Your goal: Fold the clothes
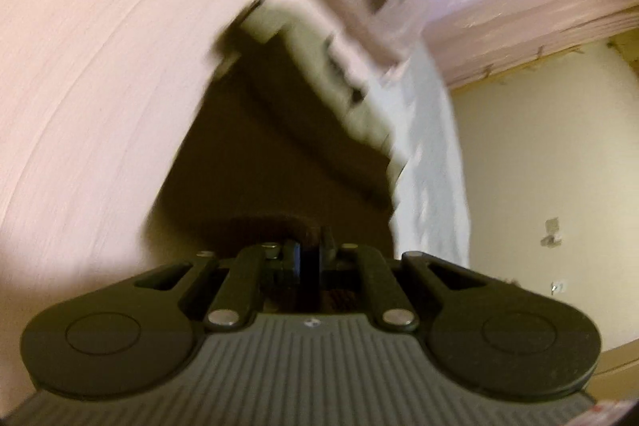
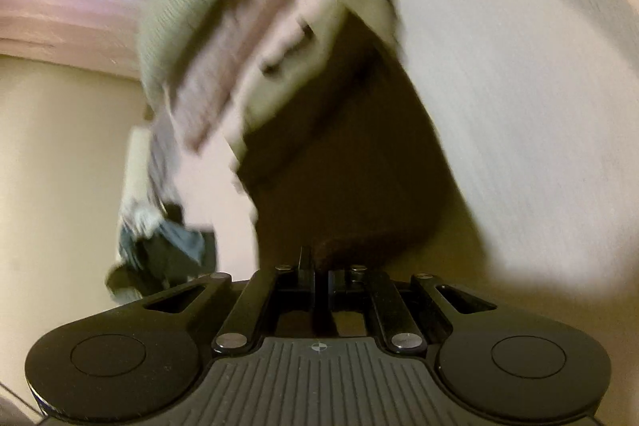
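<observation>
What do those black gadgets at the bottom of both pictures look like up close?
Both match. The left tool and right tool are matte black: two flat fingers, slotted link arms with silver rivets, a round disc at each side, and a ribbed grey body bearing a small crosshair mark. No cables or sleeves are visible.

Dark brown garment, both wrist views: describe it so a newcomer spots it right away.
Start at the pale pink sheet that fills most of each view. The dark brown garment lies across its middle and runs down to the jaws of the left gripper and right gripper, both shut on its near edge. It is far darker than the blurred grey and tan clothes beyond.
</observation>
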`<control>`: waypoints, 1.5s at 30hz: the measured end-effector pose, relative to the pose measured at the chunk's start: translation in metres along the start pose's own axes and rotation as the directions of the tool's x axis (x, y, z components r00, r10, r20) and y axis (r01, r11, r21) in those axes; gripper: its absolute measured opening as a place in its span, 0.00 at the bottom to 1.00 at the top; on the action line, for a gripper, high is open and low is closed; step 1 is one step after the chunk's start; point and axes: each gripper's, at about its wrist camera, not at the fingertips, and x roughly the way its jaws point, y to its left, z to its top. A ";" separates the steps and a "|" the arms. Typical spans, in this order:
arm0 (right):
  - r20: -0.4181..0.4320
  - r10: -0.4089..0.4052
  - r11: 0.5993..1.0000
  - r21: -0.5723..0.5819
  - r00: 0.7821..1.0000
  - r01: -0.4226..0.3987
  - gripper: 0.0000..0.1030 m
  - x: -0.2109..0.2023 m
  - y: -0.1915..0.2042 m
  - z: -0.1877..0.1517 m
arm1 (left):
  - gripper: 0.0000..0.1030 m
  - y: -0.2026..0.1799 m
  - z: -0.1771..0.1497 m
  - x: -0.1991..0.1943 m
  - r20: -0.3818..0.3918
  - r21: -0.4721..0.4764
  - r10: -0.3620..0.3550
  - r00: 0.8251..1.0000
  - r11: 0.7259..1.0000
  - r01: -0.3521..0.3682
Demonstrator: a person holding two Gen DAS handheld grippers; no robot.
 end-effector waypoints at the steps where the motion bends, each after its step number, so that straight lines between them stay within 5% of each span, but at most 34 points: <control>1: 0.022 0.006 1.000 -0.016 1.000 -0.005 0.02 0.006 0.012 0.023 | 0.05 -0.006 0.025 0.012 0.022 0.007 -0.017 1.000 1.000 0.016; 5: 0.108 -0.016 0.997 -0.067 0.994 0.023 0.02 0.050 0.043 0.112 | 0.06 -0.012 0.116 0.076 0.057 -0.005 -0.033 0.998 0.999 0.033; 10: 0.126 -0.075 0.997 0.006 0.989 0.075 0.03 0.137 0.019 0.205 | 0.06 0.011 0.195 0.171 0.044 -0.039 0.114 0.992 0.993 -0.113; 12: 0.122 -0.184 0.982 0.070 0.975 0.177 0.18 0.160 -0.003 0.222 | 0.07 0.029 0.208 0.191 0.043 -0.058 0.212 0.976 0.976 -0.209; 14: 0.164 -0.233 0.972 0.079 0.958 0.223 0.62 0.162 -0.013 0.224 | 0.07 0.038 0.215 0.192 0.046 -0.047 0.227 0.973 0.973 -0.225; 16: 0.196 -0.167 0.986 0.031 0.966 0.164 0.62 0.149 -0.014 0.218 | 0.12 0.037 0.217 0.182 0.044 0.027 0.224 0.974 0.974 -0.225; 19: 0.245 -0.219 0.951 -0.161 0.944 0.263 0.62 0.133 0.000 0.205 | 0.12 0.016 0.207 0.175 0.056 0.266 0.261 0.964 0.926 -0.266; 21: 0.255 -0.297 0.874 -0.315 0.920 0.369 0.62 0.139 0.006 0.200 | 0.20 -0.002 0.203 0.184 0.056 0.404 0.253 0.966 0.879 -0.254; 23: 0.229 -0.313 0.836 -0.395 0.922 0.381 0.62 0.157 0.007 0.201 | 0.33 -0.015 0.198 0.202 0.063 0.493 0.250 0.966 0.834 -0.248; 26: 0.250 -0.324 0.797 -0.447 0.913 0.405 0.62 0.180 0.008 0.207 | 0.34 -0.022 0.199 0.239 0.052 0.565 0.279 0.959 0.784 -0.258; 30: 0.270 -0.282 0.828 -0.416 0.921 0.376 0.51 0.194 0.000 0.220 | 0.26 -0.013 0.202 0.259 0.057 0.557 0.283 0.957 0.786 -0.266; 31: 0.266 -0.278 0.828 -0.421 0.923 0.371 0.27 0.195 0.000 0.221 | 0.05 -0.011 0.203 0.261 0.055 0.564 0.272 0.961 0.786 -0.254; 32: 0.261 -0.270 0.818 -0.445 0.927 0.364 0.02 0.195 0.001 0.220 | 0.04 -0.010 0.204 0.261 0.048 0.567 0.266 0.963 0.786 -0.246; 39: 0.358 -0.229 0.723 -0.561 0.905 0.404 0.02 0.186 0.034 0.209 | 0.03 -0.024 0.200 0.222 0.153 0.628 0.186 0.971 0.740 -0.241; 43: 0.394 -0.268 0.721 -0.524 0.879 0.454 0.02 0.205 0.034 0.224 | 0.04 -0.009 0.218 0.231 0.172 0.548 0.227 0.959 0.787 -0.284; 45: 0.388 -0.325 0.715 -0.496 0.862 0.493 0.02 0.222 0.028 0.229 | 0.05 -0.002 0.220 0.251 0.147 0.550 0.288 0.946 0.772 -0.320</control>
